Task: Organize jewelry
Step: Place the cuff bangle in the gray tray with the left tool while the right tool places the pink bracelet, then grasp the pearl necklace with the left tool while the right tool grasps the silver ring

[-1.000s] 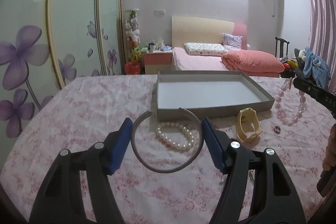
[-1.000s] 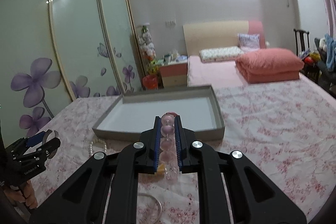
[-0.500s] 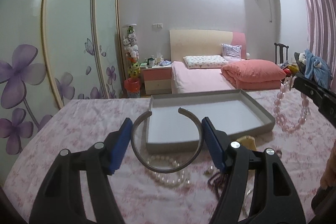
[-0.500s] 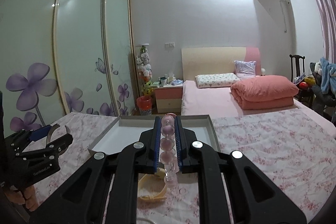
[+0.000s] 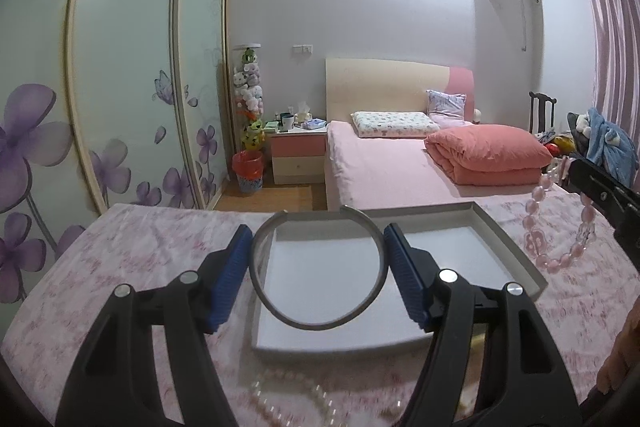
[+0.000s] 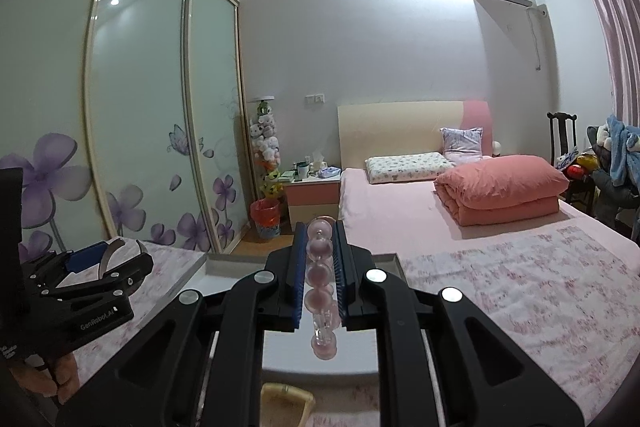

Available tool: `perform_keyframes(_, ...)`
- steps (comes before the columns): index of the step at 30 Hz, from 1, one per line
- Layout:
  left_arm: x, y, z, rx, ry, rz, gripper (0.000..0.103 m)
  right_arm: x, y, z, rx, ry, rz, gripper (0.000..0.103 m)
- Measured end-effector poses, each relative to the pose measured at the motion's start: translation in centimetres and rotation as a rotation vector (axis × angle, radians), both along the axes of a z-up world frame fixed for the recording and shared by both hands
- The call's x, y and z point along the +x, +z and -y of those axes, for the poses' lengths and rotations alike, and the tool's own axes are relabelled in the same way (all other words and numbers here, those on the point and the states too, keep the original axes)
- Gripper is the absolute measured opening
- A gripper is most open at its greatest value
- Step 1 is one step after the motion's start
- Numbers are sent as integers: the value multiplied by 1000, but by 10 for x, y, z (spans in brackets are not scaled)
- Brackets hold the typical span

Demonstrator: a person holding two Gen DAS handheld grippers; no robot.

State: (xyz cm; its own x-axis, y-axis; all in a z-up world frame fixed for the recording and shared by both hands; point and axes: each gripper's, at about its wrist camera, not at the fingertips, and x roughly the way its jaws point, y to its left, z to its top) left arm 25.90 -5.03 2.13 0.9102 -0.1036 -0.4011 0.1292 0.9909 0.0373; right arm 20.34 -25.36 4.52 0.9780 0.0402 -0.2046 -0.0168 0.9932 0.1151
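My left gripper (image 5: 318,247) is shut on a grey open metal bangle (image 5: 320,325) and holds it above the near part of a shallow grey box (image 5: 508,251) with a white floor. My right gripper (image 6: 318,239) is shut on a pink bead bracelet (image 6: 320,275), which hangs down over the same box (image 6: 200,269). In the left wrist view that bracelet (image 5: 560,259) dangles at the right, beyond the box's right wall. A white pearl bracelet (image 5: 304,401) lies on the flowered cloth below the left gripper.
A yellow bangle-like piece (image 6: 286,401) lies on the cloth before the box. The table has a pink flowered cloth (image 5: 132,239). Beyond it stand a bed (image 5: 400,167), a nightstand (image 5: 298,155) and sliding wardrobe doors (image 5: 120,87).
Both grippers have risen and moved forward with their pieces; the bangle now hangs over the box instead of over the pearl bracelet, and the pink bracelet is over the box.
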Motion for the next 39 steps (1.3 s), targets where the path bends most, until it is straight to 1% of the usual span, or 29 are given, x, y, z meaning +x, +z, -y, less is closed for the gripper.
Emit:
perform_keyframes(3, 17, -6, 10, 4, -7, -15, 66, 16, -7, -2, -6, 1, -19, 14)
perform_keyframes(5, 28, -13, 14, 8, -9, -36, 66, 32, -15, -6, -6, 6, -54, 14)
perform_keyframes(10, 59, -34, 21, 6, -20, -122, 66, 64, -38, -6, 20, 33, -160, 14)
perform_keyframes(14, 74, -49, 22, 5, -29, -179, 66, 78, -53, -6, 33, 53, -230, 14)
perform_keyframes(19, 82, -62, 29, 20, -54, -208, 66, 88, -67, -7, 60, 69, -297, 14)
perform_keyframes(22, 85, -67, 31, 23, -64, -220, 66, 91, -70, -7, 77, 70, -322, 14)
perform_keyframes(26, 87, -69, 32, 34, -63, -210, 66, 91, -71, -3, 71, 47, -327, 15)
perform_keyframes(27, 87, -67, 32, 34, -64, -206, 66, 92, -71, -2, 68, 46, -327, 16)
perform_keyframes(29, 86, -65, 31, 31, -60, -200, 69, 90, -69, -2, 67, 37, -319, 30)
perform_keyframes(30, 86, -64, 29, 28, -55, -195, 70, 87, -67, -3, 62, 28, -306, 43)
perform_keyframes(31, 86, -62, 28, 26, -50, -190, 70, 86, -65, -2, 56, 24, -297, 46)
perform_keyframes(39, 74, -51, 10, 19, -4, -178, 71, 73, -50, -4, 23, 11, -263, 46)
